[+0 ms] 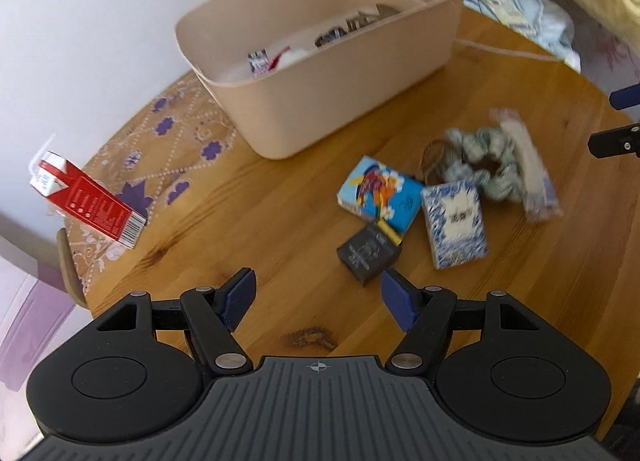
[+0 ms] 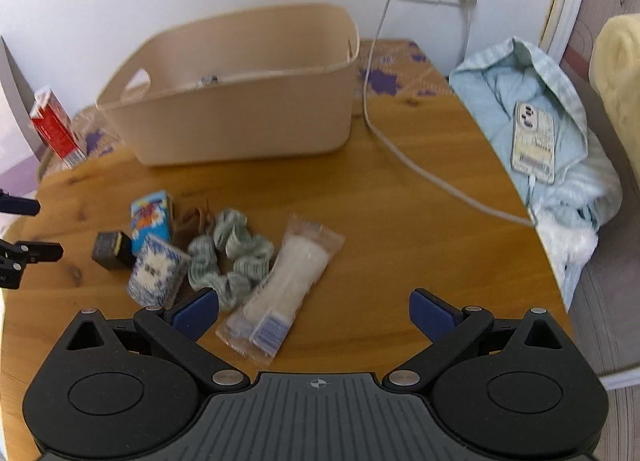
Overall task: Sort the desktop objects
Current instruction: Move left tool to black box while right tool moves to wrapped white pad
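Left wrist view first: my left gripper [image 1: 318,295] sits low in the frame, jaws spread wide, gripping nothing. Just above its right finger lies a small dark box [image 1: 368,257], with a colourful blue box [image 1: 380,193] and a blue-and-white patterned box [image 1: 456,223] touching around it. A green scrunchie [image 1: 486,165] and a clear packet [image 1: 528,169] blur at centre right. The beige bin [image 1: 320,57] fills the upper middle; a red carton [image 1: 86,201] stands far left on the wooden table [image 1: 248,221].

Right wrist view now: my right gripper [image 2: 314,315] is also wide, nothing held, the packet's [image 2: 280,285] end lying between the fingers. The bin [image 2: 240,109] sits upper centre, with a white cable [image 2: 400,157] trailing right.
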